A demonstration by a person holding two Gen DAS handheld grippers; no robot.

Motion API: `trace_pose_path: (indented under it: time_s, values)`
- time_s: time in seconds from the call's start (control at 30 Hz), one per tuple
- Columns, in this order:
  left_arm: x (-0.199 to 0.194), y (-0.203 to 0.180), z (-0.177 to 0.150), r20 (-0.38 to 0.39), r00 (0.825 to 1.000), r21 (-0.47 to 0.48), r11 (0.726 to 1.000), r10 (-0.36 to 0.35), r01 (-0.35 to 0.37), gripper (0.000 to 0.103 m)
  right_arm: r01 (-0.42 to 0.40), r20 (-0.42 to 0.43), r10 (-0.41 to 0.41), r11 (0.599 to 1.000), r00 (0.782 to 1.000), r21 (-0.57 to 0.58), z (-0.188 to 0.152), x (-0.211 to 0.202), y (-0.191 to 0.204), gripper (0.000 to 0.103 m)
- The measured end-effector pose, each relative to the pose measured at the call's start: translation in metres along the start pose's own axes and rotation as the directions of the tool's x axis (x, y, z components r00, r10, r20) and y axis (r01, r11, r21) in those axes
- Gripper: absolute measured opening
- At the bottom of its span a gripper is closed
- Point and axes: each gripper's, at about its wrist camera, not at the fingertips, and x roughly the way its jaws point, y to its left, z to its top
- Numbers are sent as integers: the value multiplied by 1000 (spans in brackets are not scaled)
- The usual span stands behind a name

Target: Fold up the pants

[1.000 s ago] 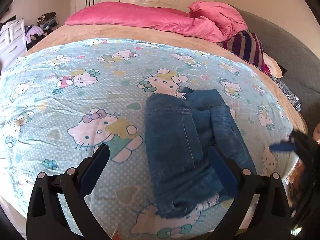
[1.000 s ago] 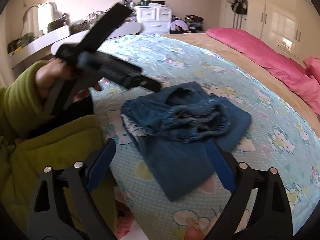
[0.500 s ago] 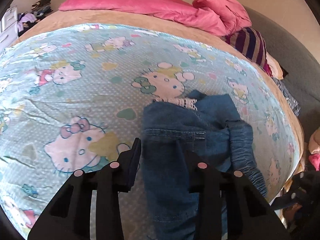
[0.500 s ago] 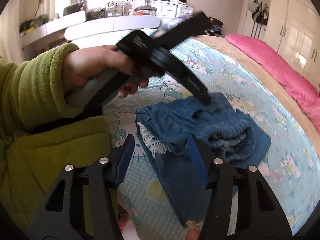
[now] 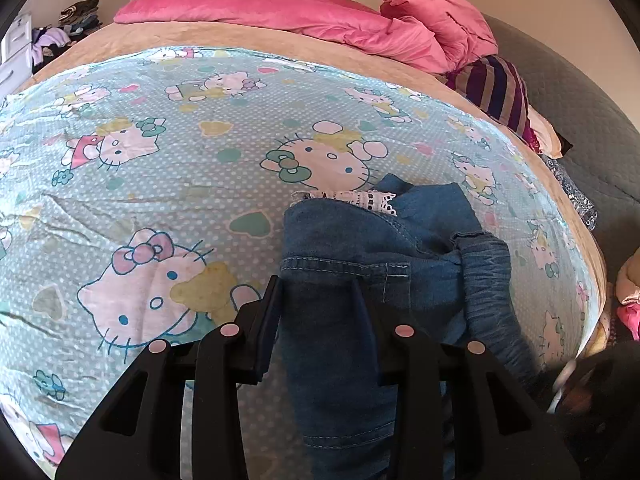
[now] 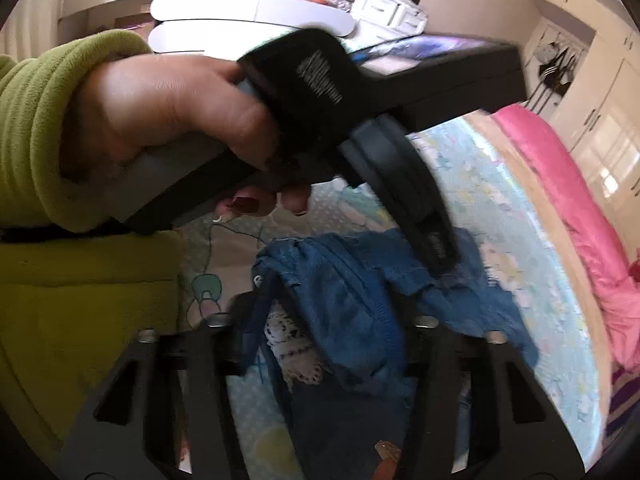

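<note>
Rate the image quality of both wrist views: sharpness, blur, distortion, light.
Left wrist view: sharp, evenly daylit; fisheye bulges the bed sheet into a dome, and the jeans are crisp, stitching readable. Right wrist view: motion-blurred throughout, jeans smeared, left hand soft, cupboard doors glaring, dark vignette at the corners.

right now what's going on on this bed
A person in a green sleeve is folding blue jeans on a cartoon cat bedsheet, a gripper in each hand. The left gripper has closed on one edge of the denim; the right gripper has just been closing on the bunched fabric. The jeans lie partly folded.
</note>
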Motion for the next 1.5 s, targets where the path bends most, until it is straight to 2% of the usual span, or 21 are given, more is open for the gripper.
trace_pose_path:
  time_s: [0.07, 0.13, 0.3, 0.43, 0.63, 0.8, 0.83, 0.87, 0.93, 1.1, 1.17, 1.2, 1.37, 1.43, 1.5]
  values:
    - [0, 0, 0, 0, 1000, -2, 1000, -2, 2, 35, -81, 7, 81, 996, 997, 23, -1, -10, 4, 1]
    - [-1, 1, 1, 3, 1000, -6, 1000, -12, 12, 35, -113, 21, 113, 993, 993, 21, -4, -23, 9, 1]
    - [-1, 0, 0, 12, 1000, -6, 1000, -17, 17, 36, -77, -38, 78, 997, 996, 29, -25, -10, 17, 2]
    - [-3, 1, -3, 16, 1000, -11, 1000, -8, 8, 42, -85, -15, 86, 994, 996, 66, -29, -14, 20, 4]
    - [-6, -2, -4, 22, 1000, -4, 1000, -9, 9, 42, -89, 28, 86, 987, 996, 134, -27, -39, 11, 7]
    - [-12, -5, -6, 32, 999, 2, 1000, -8, 8, 42, -70, 68, 60, 985, 996, 156, -27, -66, 8, 18]
    - [-14, -6, -6, 35, 999, 4, 1000, -9, 8, 43, -63, 72, 52, 984, 996, 164, -27, -71, 7, 23]
    - [-15, -6, -7, 38, 999, 6, 1000, -9, 8, 44, -61, 73, 48, 981, 996, 182, -28, -76, 6, 34]
    - [-18, -8, -8, 45, 999, 12, 1000, -5, 4, 47, -62, 85, 44, 974, 995, 219, -31, -86, -4, 44]
    - [-29, -11, -10, 66, 998, 26, 1000, 14, -16, 47, -9, 104, -21, 959, 994, 282, -42, -96, -27, 46]
    - [-33, -12, -11, 72, 997, 27, 1000, 13, -15, 51, 16, 110, -53, 949, 992, 314, -44, -100, -32, 56]
    - [-35, -13, -11, 75, 997, 29, 999, 14, -16, 55, 24, 114, -64, 945, 991, 327, -46, -102, -39, 58]
    - [-44, -18, -13, 96, 995, 52, 998, 36, -42, 55, 78, 112, -135, 910, 985, 407, -51, -101, -60, 66]
    - [-47, -20, -14, 105, 993, 61, 996, 51, -57, 66, 90, 108, -153, 892, 982, 443, -54, -100, -67, 70]
    - [-50, -21, -14, 111, 992, 68, 995, 61, -69, 66, 110, 100, -178, 871, 979, 480, -57, -99, -75, 72]
